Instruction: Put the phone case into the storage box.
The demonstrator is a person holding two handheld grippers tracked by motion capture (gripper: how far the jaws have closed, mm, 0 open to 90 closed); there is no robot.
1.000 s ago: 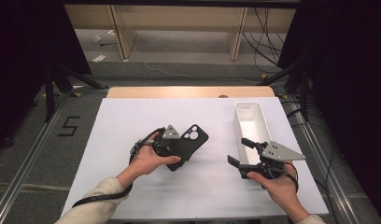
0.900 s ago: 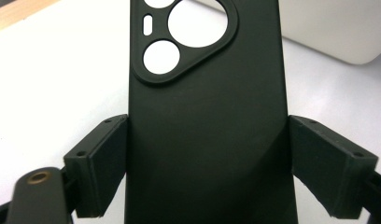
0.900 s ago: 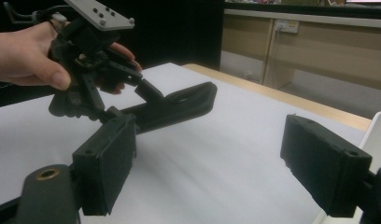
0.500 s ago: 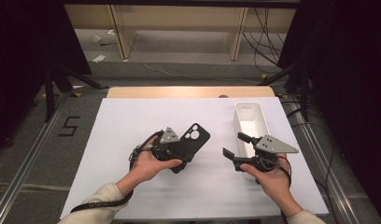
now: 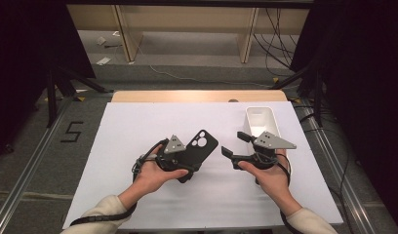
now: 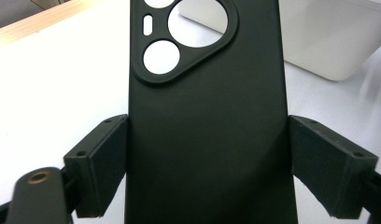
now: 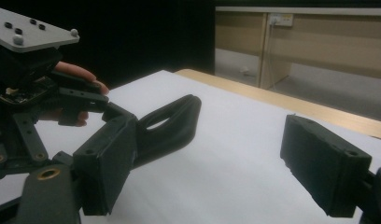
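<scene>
A black phone case (image 5: 203, 145), camera cutouts toward the far end, is held just above the white table. My left gripper (image 5: 189, 166) is shut on its lower half. In the left gripper view the two pads (image 6: 102, 168) press on both long edges of the case (image 6: 205, 116). My right gripper (image 5: 234, 145) hovers just right of the case, jaws open toward it with nothing between them. In the right gripper view its open jaws (image 7: 212, 154) frame the white tabletop, and the case (image 7: 172, 123) shows edge-on behind the left jaw.
A white rectangular bin (image 5: 262, 122) stands at the right of the table, just behind my right gripper. White paper (image 5: 138, 126) covers the table, with a wooden strip (image 5: 187, 96) along the far edge. Metal rails run along both sides.
My right gripper has moved left, away from the bin's side and toward the phone case. The left gripper and the case have stayed about where they were.
</scene>
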